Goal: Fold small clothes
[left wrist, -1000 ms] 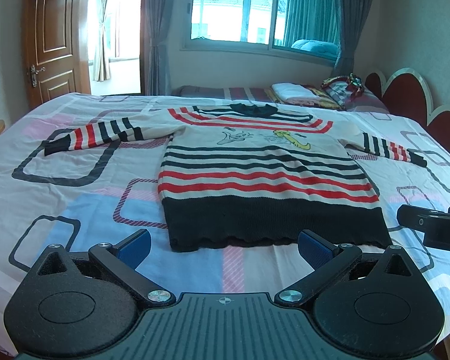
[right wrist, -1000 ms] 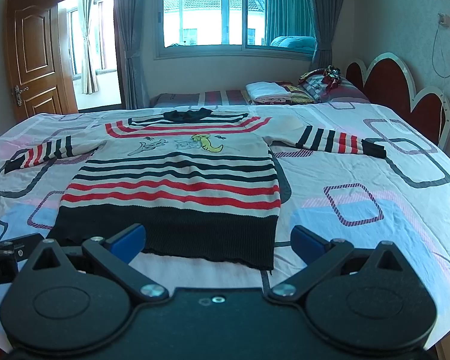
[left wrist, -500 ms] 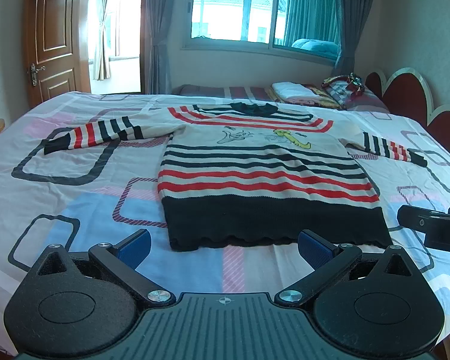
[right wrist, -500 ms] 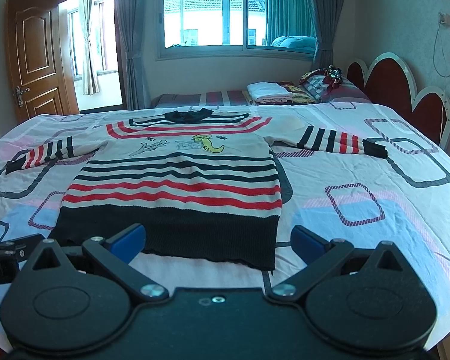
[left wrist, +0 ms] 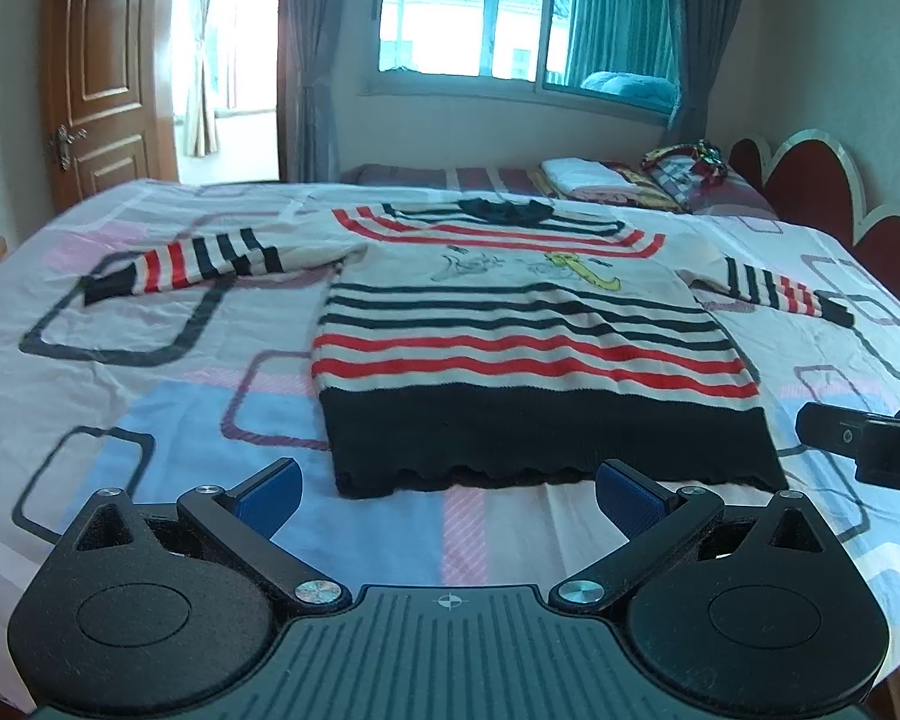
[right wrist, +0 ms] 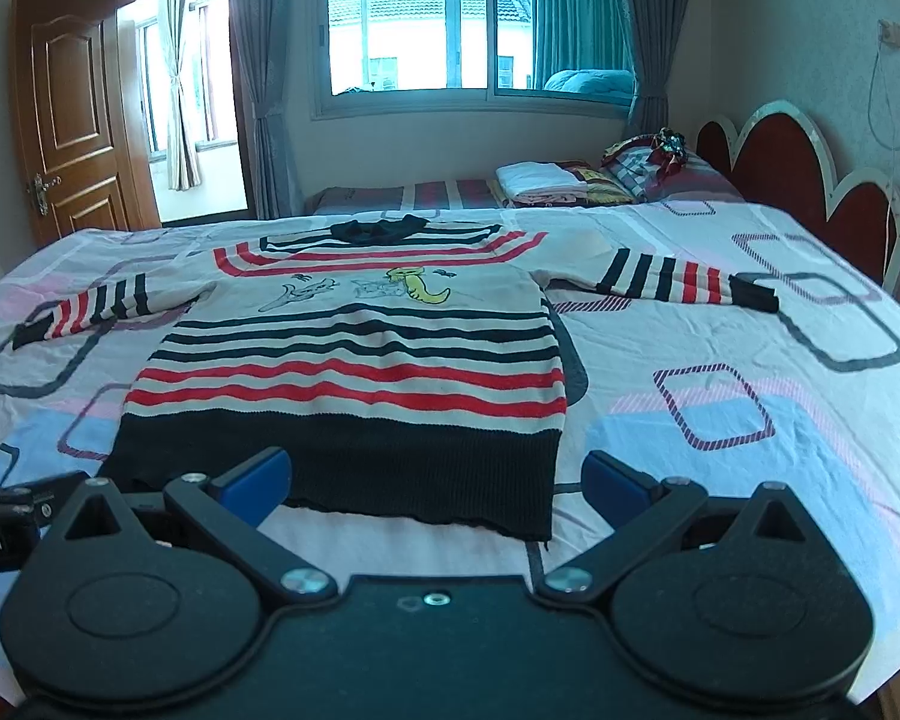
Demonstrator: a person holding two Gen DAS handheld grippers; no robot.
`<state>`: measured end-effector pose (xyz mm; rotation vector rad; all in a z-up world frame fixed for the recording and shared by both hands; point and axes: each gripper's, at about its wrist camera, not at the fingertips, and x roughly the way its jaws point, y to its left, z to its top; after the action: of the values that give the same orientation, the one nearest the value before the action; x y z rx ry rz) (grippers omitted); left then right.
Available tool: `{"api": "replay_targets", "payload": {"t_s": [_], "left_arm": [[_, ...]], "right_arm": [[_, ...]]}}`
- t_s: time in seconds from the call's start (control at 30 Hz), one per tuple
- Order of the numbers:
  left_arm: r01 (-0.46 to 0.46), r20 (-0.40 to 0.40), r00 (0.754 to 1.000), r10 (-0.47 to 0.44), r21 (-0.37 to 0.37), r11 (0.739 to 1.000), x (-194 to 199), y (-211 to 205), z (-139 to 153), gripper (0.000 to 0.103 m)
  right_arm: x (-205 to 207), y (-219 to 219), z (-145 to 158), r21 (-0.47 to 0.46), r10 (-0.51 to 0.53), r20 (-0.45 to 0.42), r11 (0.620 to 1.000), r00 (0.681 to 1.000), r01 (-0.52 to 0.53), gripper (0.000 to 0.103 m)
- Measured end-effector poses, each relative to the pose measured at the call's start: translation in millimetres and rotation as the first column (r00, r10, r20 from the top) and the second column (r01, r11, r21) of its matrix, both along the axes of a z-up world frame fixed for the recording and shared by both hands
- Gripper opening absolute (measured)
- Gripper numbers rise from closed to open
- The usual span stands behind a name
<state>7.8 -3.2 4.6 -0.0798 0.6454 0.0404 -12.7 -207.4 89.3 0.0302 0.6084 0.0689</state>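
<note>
A small striped sweater [left wrist: 510, 336] [right wrist: 360, 360] lies flat, front up, on the bed, both sleeves spread sideways and its black hem nearest me. My left gripper [left wrist: 448, 489] hovers open just short of the hem, nothing between its blue pads. My right gripper [right wrist: 435, 480] is open too, over the hem's right part. In the left wrist view the right gripper's black body [left wrist: 870, 444] pokes in at the right edge; in the right wrist view the left gripper's body [right wrist: 6, 516] shows at the left edge.
The bed [left wrist: 120, 396] wears a sheet printed with rounded squares. Folded clothes [right wrist: 546, 180] and pillows lie at its far end, a red headboard [right wrist: 810, 180] to the right. A wooden door [right wrist: 60, 120] stands open at the far left, a window behind.
Both views have shifted only slightly; the sweater lies as before and both grippers stay open.
</note>
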Motion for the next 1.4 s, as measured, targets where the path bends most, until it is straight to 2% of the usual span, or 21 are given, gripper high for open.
{"api": "replay_targets", "payload": {"t_s": [0.1,0.2,0.27,0.33,0.4,0.47,0.6,0.63,0.67,0.73,0.77,0.9,1.03,1.17,1.2,1.3,1.4], "left_arm": [[0.035,0.041,0.999,-0.032,-0.077,0.996,1.1,7.4,3.5,0.103],[0.034,0.016,0.999,-0.033,-0.059,0.998,19.0,9.4,3.3,0.103],[0.048,0.021,0.999,-0.046,-0.089,0.995,33.6,14.4,3.2,0.103],[0.035,0.072,0.997,-0.026,-0.125,0.992,45.8,21.8,7.7,0.103],[0.02,0.164,0.986,0.006,-0.157,0.987,58.6,31.5,15.8,0.103],[-0.001,0.207,0.978,0.032,-0.148,0.989,78.2,37.4,20.9,0.103],[0.003,0.193,0.981,0.024,-0.137,0.991,139.6,51.6,21.5,0.103],[-0.008,0.175,0.984,0.032,-0.135,0.991,154.3,54.0,21.1,0.103],[-0.009,0.159,0.987,0.031,-0.136,0.991,170.7,57.7,18.9,0.103],[-0.033,0.127,0.991,0.049,-0.128,0.991,200.9,63.7,12.3,0.103],[-0.03,0.118,0.992,0.046,-0.132,0.991,215.3,66.7,8.8,0.103],[-0.051,0.072,0.996,0.06,-0.12,0.991,257.8,69.3,-6.7,0.103],[-0.062,0.009,0.998,0.064,-0.113,0.992,285.8,70.4,-29.3,0.103],[-0.065,-0.046,0.997,0.059,-0.12,0.991,303.2,69.7,-50.5,0.103],[-0.065,-0.051,0.997,0.059,-0.122,0.99,306.0,69.9,-53.8,0.103],[-0.062,-0.063,0.997,0.054,-0.134,0.989,314.9,68.7,-60.3,0.103],[-0.059,-0.07,0.996,0.049,-0.15,0.987,324.2,66.1,-64.4,0.103]], "right_arm": [[1.6,-6.8,-1.9,0.03,-0.005,-0.002,1.0,1.0,0.005,0.102],[6.3,-20.8,-3.1,0.074,-0.018,0.009,0.997,1.0,0.017,0.102],[13.1,-36.3,-3.6,0.135,-0.032,0.015,0.99,0.999,0.03,0.102],[24.9,-56.0,-4.3,0.194,-0.071,0.003,0.979,0.997,0.069,0.102],[39.0,-75.9,-4.4,0.216,-0.128,-0.007,0.968,0.992,0.126,0.102],[55.2,-95.9,-1.8,0.205,-0.174,-0.008,0.963,0.985,0.172,0.102],[91.3,-145.2,4.1,0.25,-0.258,0.034,0.938,0.965,0.242,0.101],[102.8,-158.9,4.7,0.262,-0.281,0.038,0.929,0.959,0.262,0.093],[115.8,-175.3,3.9,0.283,-0.298,0.043,0.919,0.954,0.274,0.076],[142.1,-202.0,-0.2,0.311,-0.334,0.034,0.899,0.942,0.308,0.057],[155.2,-211.9,-4.2,0.323,-0.353,0.025,0.888,0.935,0.326,0.055],[209.7,-263.1,-26.0,0.447,-0.413,-0.022,0.811,0.911,0.378,0.048],[259.4,-311.3,-66.5,0.567,-0.479,-0.108,0.69,0.871,0.45,0.04],[289.9,-348.2,-106.6,0.65,-0.547,-0.183,0.555,0.817,0.518,0.042],[296.6,-354.2,-115.4,0.65,-0.557,-0.214,0.532,0.802,0.543,0.042],[313.6,-362.1,-136.8,0.658,-0.536,-0.27,0.503,0.8,0.56,0.038],[322.7,-358.8,-141.2,0.666,-0.533,-0.25,0.511,0.808,0.544,0.037]]}}
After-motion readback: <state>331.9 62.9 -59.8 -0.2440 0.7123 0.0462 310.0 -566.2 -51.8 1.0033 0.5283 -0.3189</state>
